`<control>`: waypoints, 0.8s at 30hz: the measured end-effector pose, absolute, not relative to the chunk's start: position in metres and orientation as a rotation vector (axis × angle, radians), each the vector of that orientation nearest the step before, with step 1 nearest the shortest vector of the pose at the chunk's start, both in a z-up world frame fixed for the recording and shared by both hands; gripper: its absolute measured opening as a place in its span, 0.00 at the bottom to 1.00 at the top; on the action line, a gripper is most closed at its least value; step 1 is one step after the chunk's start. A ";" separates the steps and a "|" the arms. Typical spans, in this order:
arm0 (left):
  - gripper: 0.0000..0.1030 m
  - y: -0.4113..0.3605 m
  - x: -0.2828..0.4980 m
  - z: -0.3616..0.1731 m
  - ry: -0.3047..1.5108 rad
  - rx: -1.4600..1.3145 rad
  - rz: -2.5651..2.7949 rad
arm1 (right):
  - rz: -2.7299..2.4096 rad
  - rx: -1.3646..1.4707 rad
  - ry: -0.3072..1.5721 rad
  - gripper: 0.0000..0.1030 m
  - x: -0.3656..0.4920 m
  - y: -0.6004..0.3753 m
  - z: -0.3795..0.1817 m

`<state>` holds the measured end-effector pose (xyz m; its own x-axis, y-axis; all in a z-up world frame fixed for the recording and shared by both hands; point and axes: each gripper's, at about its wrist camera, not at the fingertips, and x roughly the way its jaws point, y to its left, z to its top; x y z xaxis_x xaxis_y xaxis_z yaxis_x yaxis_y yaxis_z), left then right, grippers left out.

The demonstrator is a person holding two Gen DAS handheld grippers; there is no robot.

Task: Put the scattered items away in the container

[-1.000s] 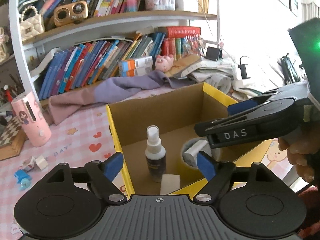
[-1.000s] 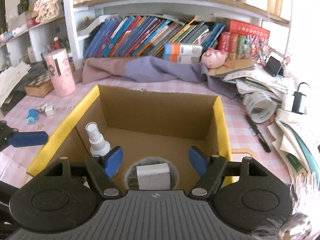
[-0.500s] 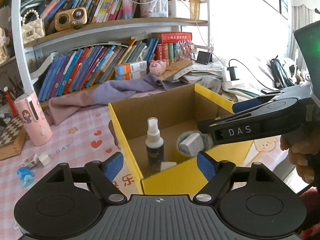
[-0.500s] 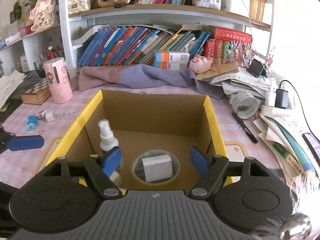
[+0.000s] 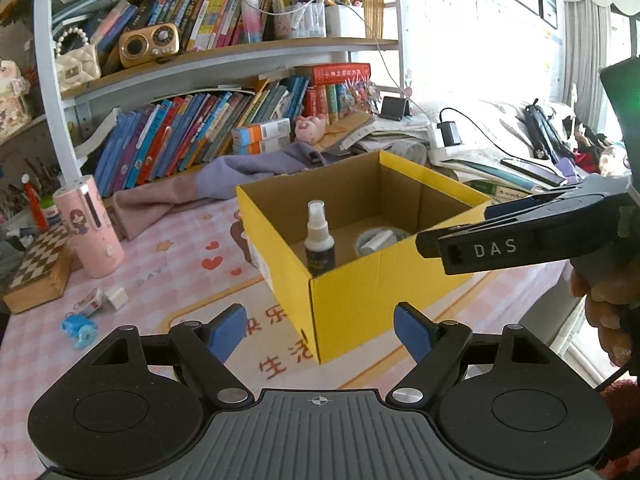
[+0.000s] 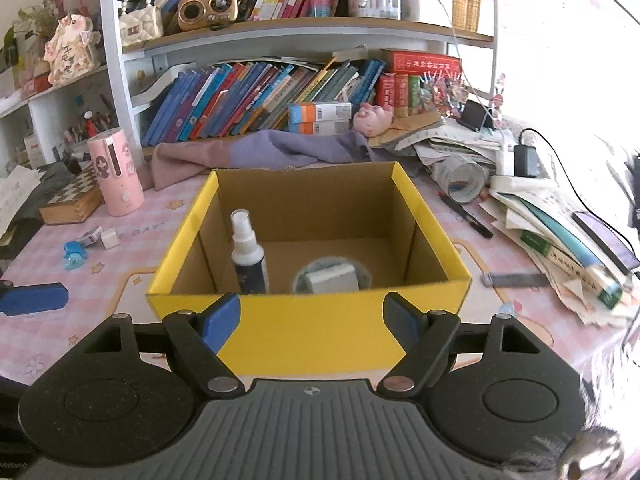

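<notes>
Nearest in each wrist view are the fingers themselves. The left gripper (image 5: 320, 330) has its blue fingers spread with nothing between them. The right gripper (image 6: 312, 318) is opening, and it too is empty, its fingers framing the near wall of the box (image 6: 308, 340) without touching it.

Just beyond, the yellow box stands on the pink checked counter (image 6: 120, 264). Inside it a spray bottle (image 6: 248, 256) stands upright by the left wall, and a tape roll (image 6: 332, 278) lies flat on the floor with a small white block (image 6: 331, 280) resting in its hole.

Further left on the counter a blue toy (image 5: 79, 330) and a small white piece (image 5: 116, 298) lie loose, close together and well apart from the box. To the right of the box lie a black pen (image 6: 466, 216), a grey strip (image 6: 516, 279) and a second tape roll (image 6: 464, 180) on its side against the paper pile. At the back a pink cylinder (image 6: 116, 178) stands beside a chessboard (image 6: 70, 200), with a purple cloth (image 6: 260, 152) under the bookshelf.

As I judge it, the risks lie ahead. The bottle is tall and narrow, so dropping the next item beside it could topple it. The two hands are close together, so they could collide over the box. The small left-hand pieces sit so close that a grasp on one may push the other away
</notes>
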<state>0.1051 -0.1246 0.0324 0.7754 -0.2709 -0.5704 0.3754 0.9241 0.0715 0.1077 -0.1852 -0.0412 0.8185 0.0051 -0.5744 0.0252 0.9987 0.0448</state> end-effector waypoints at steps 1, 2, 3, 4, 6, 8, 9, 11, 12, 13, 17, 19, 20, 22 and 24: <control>0.81 -0.123 0.102 0.032 0.588 0.184 -0.354 | -0.016 0.052 0.611 0.77 0.103 -0.182 -0.041; 0.81 -0.120 0.098 0.032 0.590 0.182 -0.356 | -0.021 0.052 0.611 0.78 0.099 -0.180 -0.042; 0.81 -0.118 0.095 0.031 0.592 0.180 -0.357 | -0.026 0.052 0.611 0.78 0.095 -0.178 -0.042; 0.81 -0.116 0.093 0.031 0.594 0.177 -0.359 | -0.030 0.051 0.612 0.78 0.091 -0.175 -0.042; 0.81 -0.111 0.087 0.030 0.599 0.171 -0.362 | -0.038 0.049 0.616 0.78 0.083 -0.170 -0.043; 0.81 -0.107 0.081 0.028 0.605 0.165 -0.364 | -0.044 0.046 0.620 0.78 0.075 -0.164 -0.044; 0.81 -0.104 0.077 0.027 0.608 0.162 -0.365 | -0.047 0.044 0.623 0.78 0.071 -0.162 -0.045; 0.81 -0.100 0.071 0.026 0.615 0.158 -0.367 | -0.052 0.042 0.630 0.79 0.064 -0.157 -0.046; 0.81 -0.098 0.068 0.025 0.618 0.155 -0.368 | -0.054 0.042 0.634 0.79 0.061 -0.155 -0.047; 0.81 -0.096 0.065 0.024 0.621 0.153 -0.367 | -0.056 0.041 0.638 0.79 0.058 -0.152 -0.049; 0.81 -0.088 0.055 0.022 0.634 0.143 -0.363 | -0.058 0.037 0.655 0.79 0.045 -0.142 -0.053; 0.81 -0.083 0.051 0.020 0.641 0.137 -0.360 | -0.055 0.035 0.665 0.79 0.040 -0.136 -0.056; 0.81 -0.081 0.048 0.019 0.645 0.134 -0.358 | -0.054 0.034 0.669 0.79 0.037 -0.133 -0.057; 0.81 -0.076 0.044 0.018 0.652 0.127 -0.352 | -0.048 0.035 0.681 0.79 0.034 -0.129 -0.059; 0.81 -0.072 0.040 0.016 0.660 0.119 -0.343 | -0.041 0.035 0.695 0.79 0.031 -0.123 -0.061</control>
